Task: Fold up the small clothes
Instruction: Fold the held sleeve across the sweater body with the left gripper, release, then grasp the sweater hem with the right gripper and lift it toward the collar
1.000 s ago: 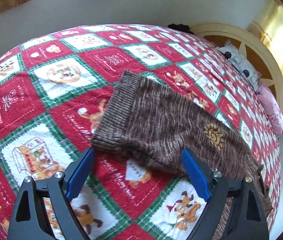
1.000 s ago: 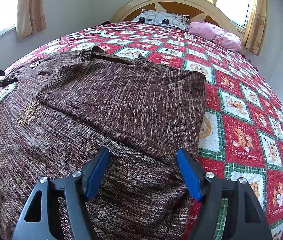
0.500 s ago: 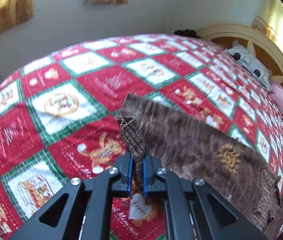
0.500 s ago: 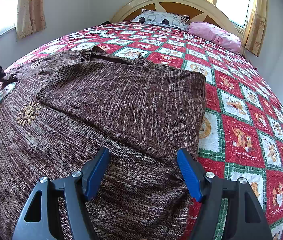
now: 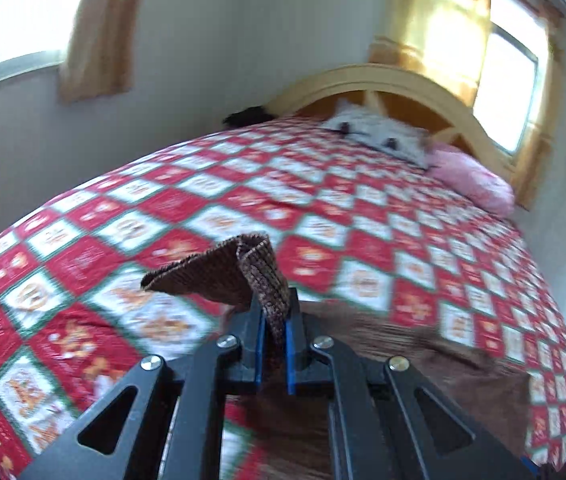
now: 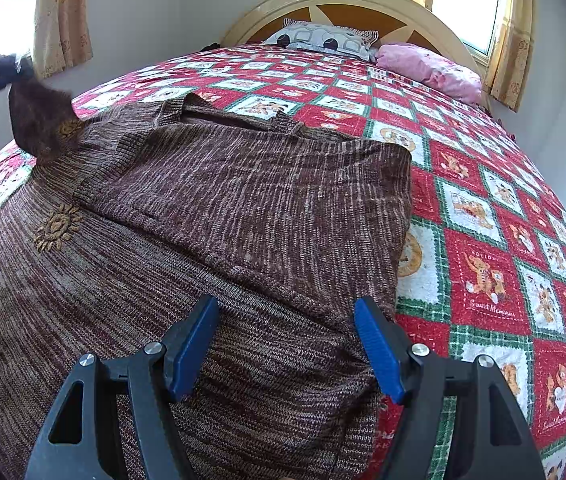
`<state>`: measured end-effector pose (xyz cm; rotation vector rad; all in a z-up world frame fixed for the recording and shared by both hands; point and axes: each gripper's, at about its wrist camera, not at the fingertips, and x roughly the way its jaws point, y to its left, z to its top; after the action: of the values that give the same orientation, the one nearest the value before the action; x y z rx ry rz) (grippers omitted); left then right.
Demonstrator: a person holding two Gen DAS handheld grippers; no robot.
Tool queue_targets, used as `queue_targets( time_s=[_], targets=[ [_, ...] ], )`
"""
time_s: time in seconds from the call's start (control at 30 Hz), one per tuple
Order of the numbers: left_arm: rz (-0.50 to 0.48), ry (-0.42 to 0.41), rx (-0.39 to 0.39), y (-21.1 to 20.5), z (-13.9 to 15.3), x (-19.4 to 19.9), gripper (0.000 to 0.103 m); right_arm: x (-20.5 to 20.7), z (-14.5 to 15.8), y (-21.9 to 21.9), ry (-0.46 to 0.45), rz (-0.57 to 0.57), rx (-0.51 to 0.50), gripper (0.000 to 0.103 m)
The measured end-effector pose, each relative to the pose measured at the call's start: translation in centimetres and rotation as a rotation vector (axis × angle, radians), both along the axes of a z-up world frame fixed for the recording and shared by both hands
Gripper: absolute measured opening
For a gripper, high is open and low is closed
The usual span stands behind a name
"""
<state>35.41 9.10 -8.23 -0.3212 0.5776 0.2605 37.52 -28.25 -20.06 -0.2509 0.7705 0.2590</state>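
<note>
Two grippers: left gripper (image 5: 273, 344) clamped on the ribbed cuff (image 5: 261, 276) of the brown knit sweater (image 6: 211, 216), lifted off the bed; right gripper (image 6: 287, 344) jaws apart, hovering over the sweater's near hem, gripping nothing. Sweater lies spread on a red-white-green patchwork quilt (image 6: 483, 240), one side folded in; beyond it a grey pillow (image 6: 323, 40) and pink pillow (image 6: 431, 68) against the arched headboard (image 6: 347, 0), curtained windows behind. Left view motion-blurred; quilt squares read "Sweet Memories".

Your brown knit sweater (image 6: 243, 216) lies spread on the bed, one sleeve folded across it. Its other cuff (image 5: 261, 280) is lifted.
</note>
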Motion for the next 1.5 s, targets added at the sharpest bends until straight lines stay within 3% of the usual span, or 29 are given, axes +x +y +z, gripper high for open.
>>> queue_targets(
  time_s=[0.17, 0.37, 0.5, 0.57, 0.63, 0.7, 0.8, 0.87, 0.93, 1.0, 1.1, 1.23, 1.33, 1.5],
  targets=[
    [-0.131, -0.013, 0.013, -6.6, 0.5, 0.9, 0.008, 0.0, 0.0, 0.0, 0.000, 0.000, 0.001, 0.071],
    [-0.300, 0.049, 0.068, -15.9, -2.6, 2.0, 0.008, 0.0, -0.1, 0.1, 0.001, 0.000, 0.003, 0.071],
    [-0.407, 0.162, 0.108, -19.5, -5.7, 2.8, 0.024, 0.2, -0.1, -0.1, 0.005, 0.001, 0.016, 0.071],
    [-0.455, 0.148, 0.135, -20.2, -5.7, 1.6, 0.032, 0.3, -0.1, -0.1, 0.009, 0.002, 0.022, 0.071],
    [-0.474, 0.102, 0.193, -19.6, -4.8, -0.2, 0.073, 0.3, -0.1, -0.1, 0.008, 0.002, 0.022, 0.071],
    [-0.443, 0.033, 0.240, -18.1, -3.9, -1.8, 0.088, 0.3, -0.1, -0.1, 0.008, 0.002, 0.021, 0.071],
    [-0.320, 0.026, 0.402, -14.7, -3.8, -2.1, 0.088, 0.3, -0.1, -0.1, 0.008, 0.002, 0.021, 0.071],
    [-0.195, 0.090, 0.517, -11.5, -4.7, -0.8, 0.088, 0.4, -0.1, -0.1, 0.005, 0.002, 0.018, 0.071],
    [-0.097, 0.179, 0.558, -8.3, -6.4, 1.2, 0.089, 0.3, -0.1, -0.1, 0.002, 0.001, 0.018, 0.071],
    [-0.053, 0.252, 0.520, -5.9, -7.9, 2.7, 0.089, 0.1, 0.0, -0.2, -0.005, -0.001, 0.024, 0.071],
    [-0.072, 0.350, 0.403, -3.8, -10.2, 3.6, 0.089, -0.4, 0.7, -0.1, -0.015, -0.019, 0.008, 0.071],
    [-0.145, 0.335, 0.414, -4.9, -10.4, 3.4, 0.089, -0.9, 3.1, 1.7, -0.007, -0.024, -0.017, 0.071],
    [-0.153, 0.318, 0.423, -5.4, -10.6, 3.2, 0.092, -0.4, 4.9, 5.0, -0.010, 0.036, -0.006, 0.071],
    [-0.141, 0.309, 0.345, -3.8, -10.7, 3.0, 0.098, 2.9, 5.0, 12.7, -0.016, 0.121, -0.036, 0.071]
  ],
)
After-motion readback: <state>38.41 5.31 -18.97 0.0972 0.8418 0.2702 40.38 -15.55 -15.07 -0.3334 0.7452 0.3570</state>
